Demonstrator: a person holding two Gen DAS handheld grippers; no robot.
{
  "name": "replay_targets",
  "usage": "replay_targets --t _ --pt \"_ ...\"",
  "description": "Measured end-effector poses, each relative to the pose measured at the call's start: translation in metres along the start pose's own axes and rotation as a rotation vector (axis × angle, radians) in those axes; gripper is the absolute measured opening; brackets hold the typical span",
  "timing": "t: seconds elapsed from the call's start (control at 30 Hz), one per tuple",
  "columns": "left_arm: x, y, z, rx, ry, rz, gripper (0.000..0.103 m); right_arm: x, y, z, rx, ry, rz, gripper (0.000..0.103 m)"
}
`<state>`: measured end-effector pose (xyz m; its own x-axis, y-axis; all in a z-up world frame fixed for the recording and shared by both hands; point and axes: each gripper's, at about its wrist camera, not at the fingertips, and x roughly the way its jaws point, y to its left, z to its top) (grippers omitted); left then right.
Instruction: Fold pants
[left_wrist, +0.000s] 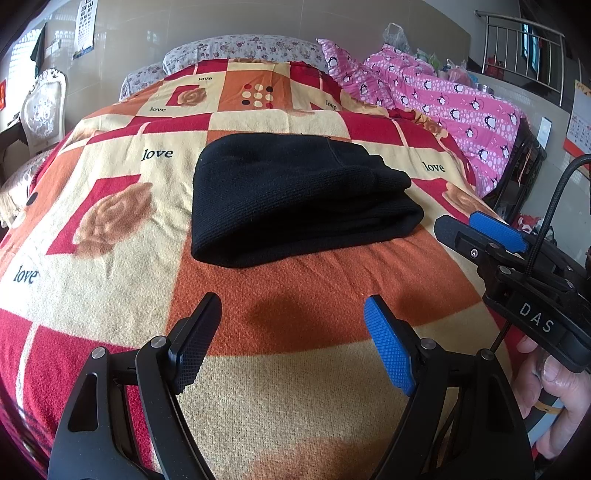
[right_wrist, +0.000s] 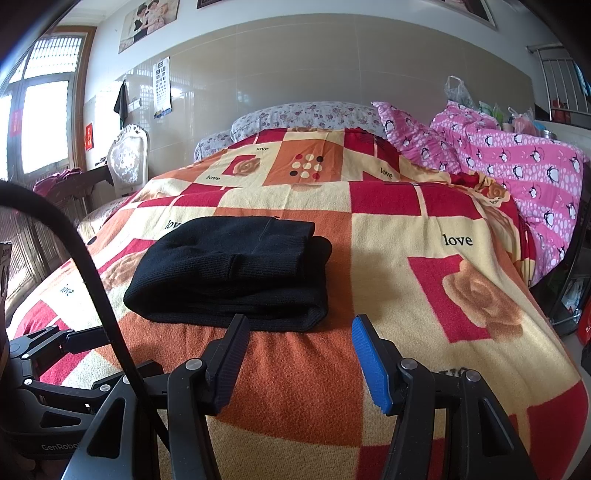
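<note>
Left wrist view. Left gripper (left_wrist: 293, 325) at lower centre, jaws apart, nothing between them, over the patterned blanket (left_wrist: 110, 206). Ahead of its fingertips and clear of them, black pants (left_wrist: 295, 199) folded into a compact stack, lying flat on the blanket. To the right of the tongs, right gripper (left_wrist: 476, 227) held in a hand (left_wrist: 554, 398), blue pad uppermost, near the right edge of the pants but not touching. Beyond it, pink penguin-print quilt (left_wrist: 454, 103).

Right wrist view. Far left, left gripper (right_wrist: 79, 338), partly hidden by a black cable (right_wrist: 88, 266). Centre, right gripper (right_wrist: 299, 336), jaws apart and empty. Just beyond its black finger, folded pants (right_wrist: 236, 273). Right of the tongs, bare blanket (right_wrist: 424, 236).
</note>
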<state>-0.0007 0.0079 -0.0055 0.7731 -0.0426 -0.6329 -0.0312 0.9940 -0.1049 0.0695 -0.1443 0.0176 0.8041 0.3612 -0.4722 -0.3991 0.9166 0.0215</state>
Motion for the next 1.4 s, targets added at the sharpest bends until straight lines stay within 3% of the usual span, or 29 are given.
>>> replay_targets --t 1.4 --pt "0.002 -0.0004 0.0 -0.002 0.005 -0.001 0.08 -0.0004 0.0012 -0.0002 -0.004 0.003 -0.006 0.057"
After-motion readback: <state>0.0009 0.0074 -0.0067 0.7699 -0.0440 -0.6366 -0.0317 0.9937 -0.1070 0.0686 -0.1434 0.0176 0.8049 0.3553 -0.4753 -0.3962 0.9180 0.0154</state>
